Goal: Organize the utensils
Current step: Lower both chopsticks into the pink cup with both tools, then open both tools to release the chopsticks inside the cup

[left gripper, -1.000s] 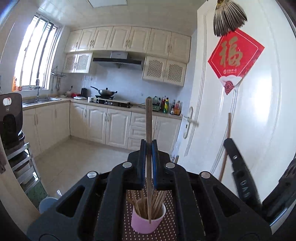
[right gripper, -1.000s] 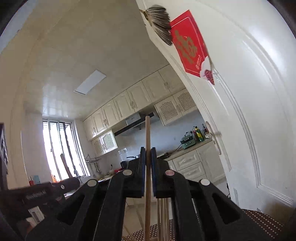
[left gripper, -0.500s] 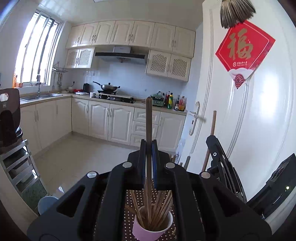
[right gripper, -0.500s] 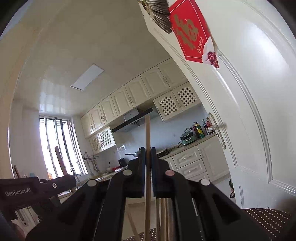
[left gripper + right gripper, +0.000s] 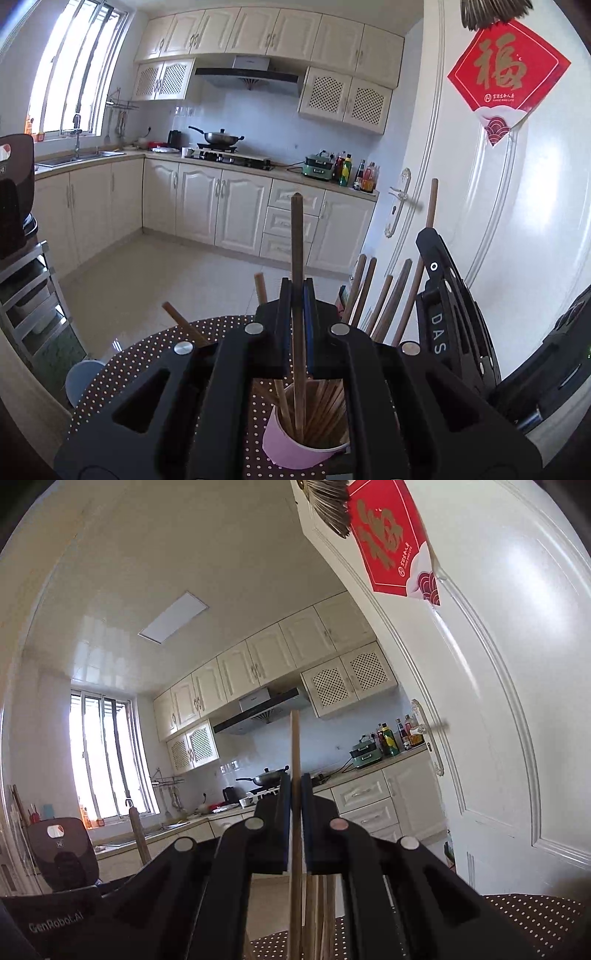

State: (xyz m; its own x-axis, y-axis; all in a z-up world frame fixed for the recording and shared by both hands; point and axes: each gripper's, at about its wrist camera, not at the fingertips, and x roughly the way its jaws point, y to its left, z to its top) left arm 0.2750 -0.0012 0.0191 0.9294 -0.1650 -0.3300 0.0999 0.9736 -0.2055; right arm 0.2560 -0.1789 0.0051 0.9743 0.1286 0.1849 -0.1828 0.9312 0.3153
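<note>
My left gripper (image 5: 296, 291) is shut on a dark wooden chopstick (image 5: 297, 236) held upright, its lower end inside a pink cup (image 5: 295, 448) full of several chopsticks on the dotted tablecloth (image 5: 140, 365). The right gripper (image 5: 428, 240) shows at the right of the left wrist view, clamping a lighter chopstick (image 5: 431, 199). In the right wrist view that gripper (image 5: 294, 779) is shut on the upright light chopstick (image 5: 294, 746), with more chopsticks (image 5: 319, 908) of the cup below it. The left gripper's body (image 5: 55, 919) and its chopstick tip (image 5: 136, 830) appear at the lower left there.
A white door (image 5: 517, 221) with a red paper sign (image 5: 504, 77) stands close on the right. Kitchen cabinets (image 5: 207, 206), a stove with a wok (image 5: 219, 138) and a sink (image 5: 77, 157) lie beyond the table. A black appliance (image 5: 14, 192) sits at the left.
Both grippers have come down toward the pink cup, each keeping its chopstick. The left chopstick's end now reaches deeper into the cup, and the right gripper has drawn closer beside it.
</note>
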